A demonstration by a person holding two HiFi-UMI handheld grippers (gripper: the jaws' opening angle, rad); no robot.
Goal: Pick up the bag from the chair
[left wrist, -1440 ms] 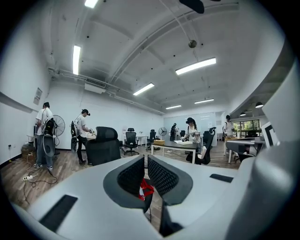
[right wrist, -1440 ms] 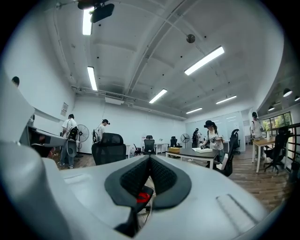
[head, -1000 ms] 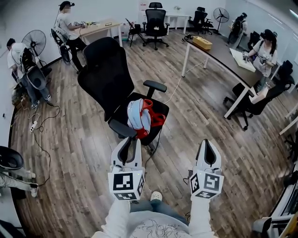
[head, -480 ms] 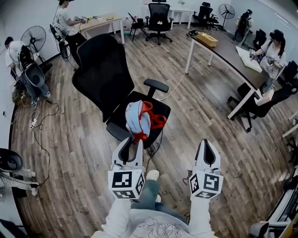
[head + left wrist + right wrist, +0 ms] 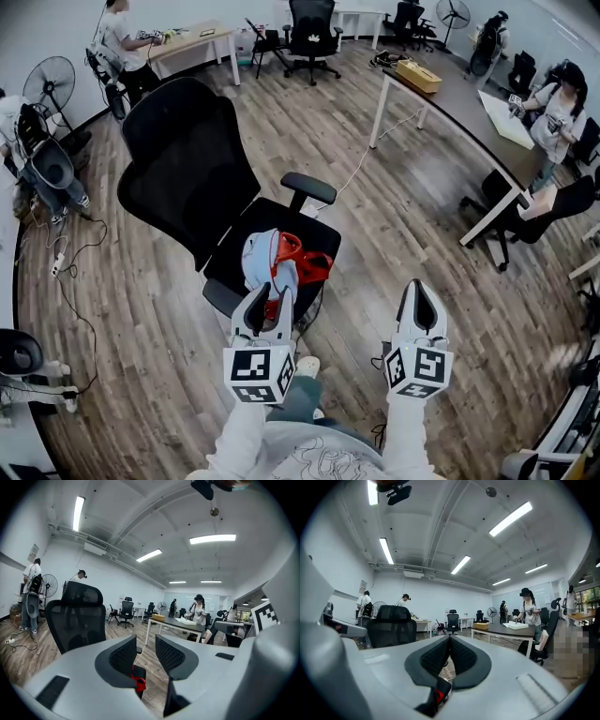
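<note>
Near side: bare wood-plank floor (image 5: 394, 244) runs up to the front edge of the black mesh office chair (image 5: 183, 178).
Above the seat: open air over the light-blue and red bag (image 5: 262, 262) lying mid-seat.
Far side: the chair's tall backrest walls off the seat.
Flanks: one black padded armrest (image 5: 309, 188) right of the bag, another (image 5: 217, 294) just beside it on the left.
Right: open floor, crossed by a white cable (image 5: 361, 164), out to a long dark desk on white legs (image 5: 455, 112), well apart.

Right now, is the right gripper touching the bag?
Apart. The head view shows floor between the right gripper and the bag on the chair.
</note>
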